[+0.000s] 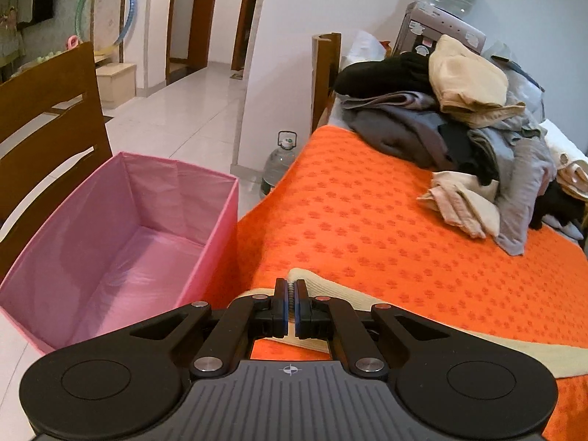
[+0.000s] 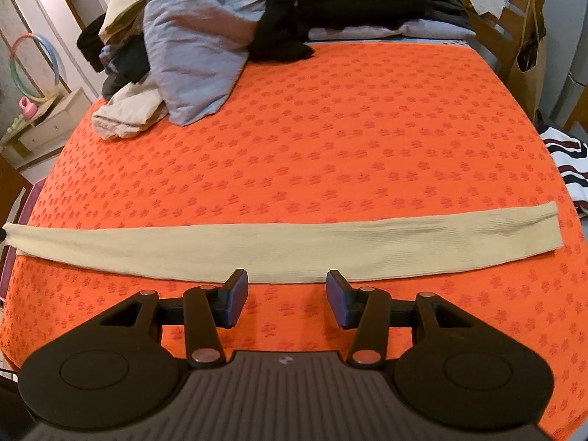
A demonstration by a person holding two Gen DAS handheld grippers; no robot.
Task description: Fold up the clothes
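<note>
A long beige garment point(image 2: 294, 248) lies folded into a narrow strip across the orange cloth point(image 2: 330, 128), left to right. My left gripper point(image 1: 291, 288) is shut on the strip's left end point(image 1: 330, 294) at the table's left edge. My right gripper point(image 2: 286, 283) is open and empty, just in front of the strip's middle, its fingertips at the near edge. A heap of unfolded clothes point(image 2: 205, 36) lies at the far side; it also shows in the left wrist view point(image 1: 459, 121).
An open pink fabric box point(image 1: 121, 235) stands left of the table beside a wooden chair point(image 1: 44, 110). A water bottle point(image 1: 277, 161) stands on the floor. A striped garment point(image 2: 569, 169) hangs at the right edge. A paper bag point(image 2: 529, 55) stands at far right.
</note>
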